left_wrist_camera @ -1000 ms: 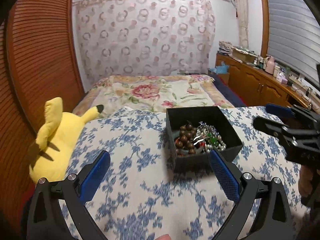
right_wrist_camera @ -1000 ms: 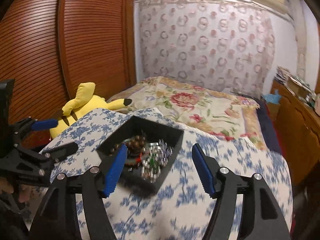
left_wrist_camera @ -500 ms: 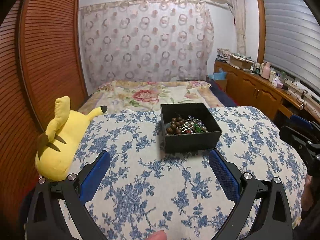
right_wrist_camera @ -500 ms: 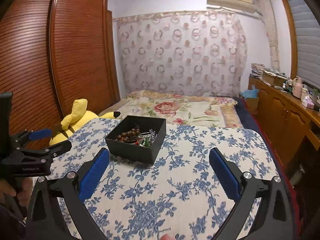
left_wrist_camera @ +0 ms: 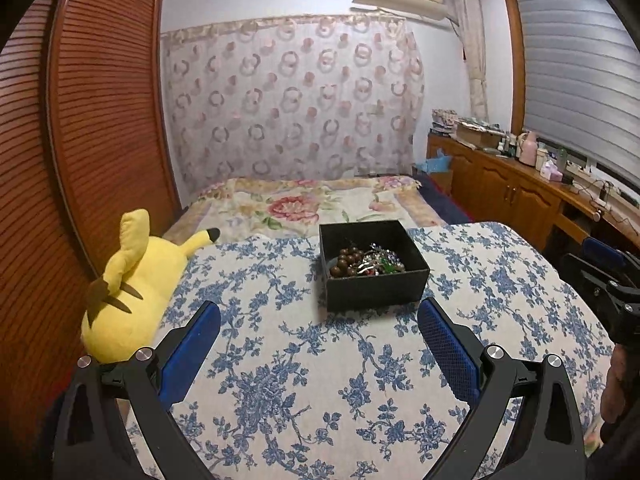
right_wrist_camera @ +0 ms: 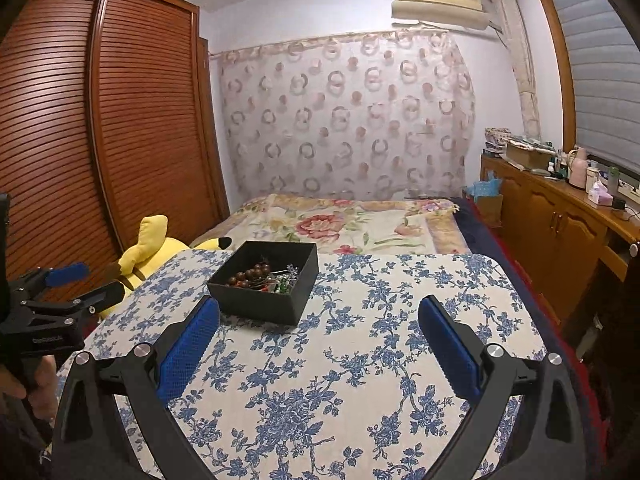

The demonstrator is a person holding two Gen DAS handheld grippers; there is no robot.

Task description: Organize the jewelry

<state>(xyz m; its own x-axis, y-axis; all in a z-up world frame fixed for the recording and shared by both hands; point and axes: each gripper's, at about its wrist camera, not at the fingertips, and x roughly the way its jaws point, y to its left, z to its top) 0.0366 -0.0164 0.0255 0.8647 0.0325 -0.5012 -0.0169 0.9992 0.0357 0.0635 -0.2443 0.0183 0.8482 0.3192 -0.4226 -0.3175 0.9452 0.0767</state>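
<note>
Blue-floral cloth [left_wrist_camera: 304,380] under black box [left_wrist_camera: 376,290]; bed [right_wrist_camera: 344,224] behind; both grippers [left_wrist_camera: 318,314] [right_wrist_camera: 320,308] spread, empty.

Counting one black box [left_wrist_camera: 376,280] sitting there, one yellow plush toy [left_wrist_camera: 132,288], two grippers hanging around, beads too tangled.

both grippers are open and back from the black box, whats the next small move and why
Probably ease the right gripper forward toward the black box. Both it and the left gripper stand open and empty, short of the box, and the jewelry lies heaped inside it, untouched.
</note>
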